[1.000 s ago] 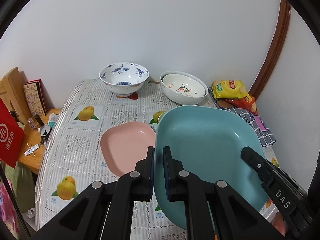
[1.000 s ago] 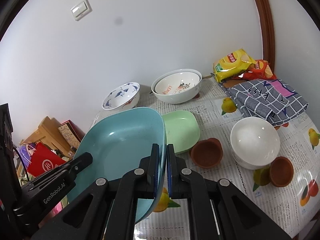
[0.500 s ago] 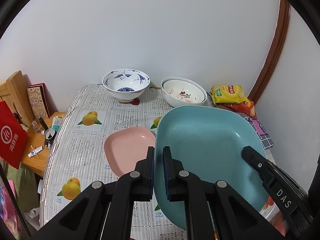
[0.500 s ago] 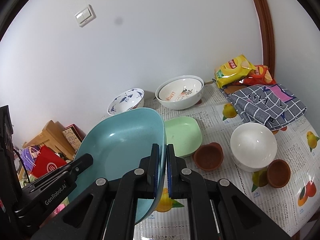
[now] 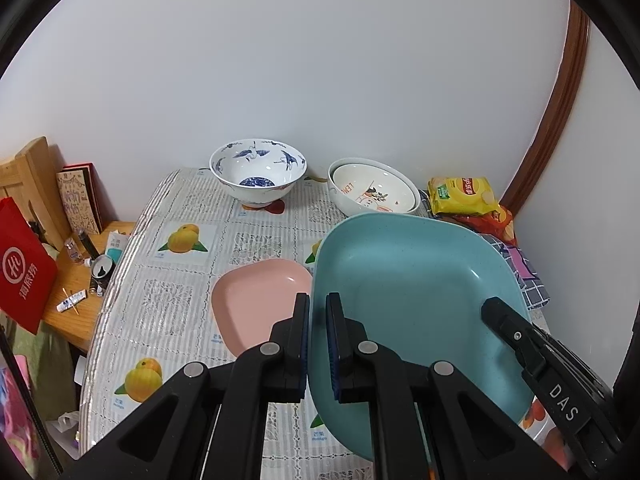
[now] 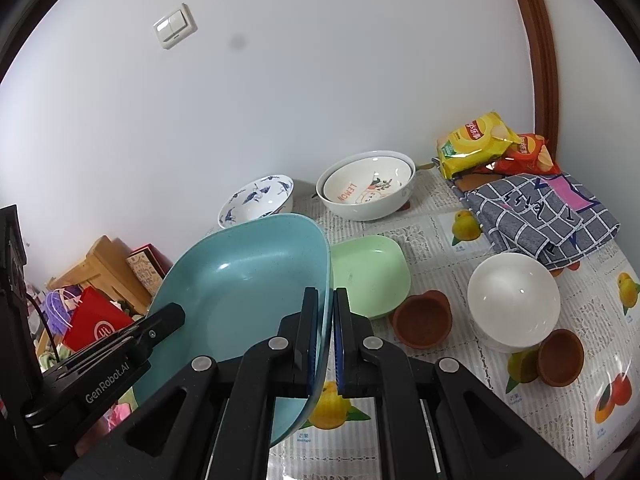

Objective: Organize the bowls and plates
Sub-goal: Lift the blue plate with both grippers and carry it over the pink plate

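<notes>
the big blue plate (image 5: 408, 292) is off the table (image 5: 188, 280), held up in the air between the two tongs, tilted a little. the left tongs (image 5: 318, 340) are nearly closed and pinch the plate's left rim between their pads. the right tongs (image 6: 327, 344) are likewise squeezed down on the opposite rim, so both share the load.

judging by this, the step in hand is carrying the blue plate to a spot where it can serve as the base of a stack. it is the largest plate, so the smaller ones would sit in it. the pink plate (image 5: 260, 300) lies flat on the table just below and left of it; the green plate (image 6: 368, 276) lies just beside its right edge. two nested white bowls (image 6: 366, 192) and a blue-patterned bowl (image 5: 258, 176) stand near the wall, a plain white bowl (image 6: 514, 300) and two small brown cups (image 6: 422, 318) nearer the front.

the next move calls for both tongs to move together, level, and lower the plate onto a bare patch of cloth without catching the pink or green plate. letting go on one side first would let it swing.
</notes>
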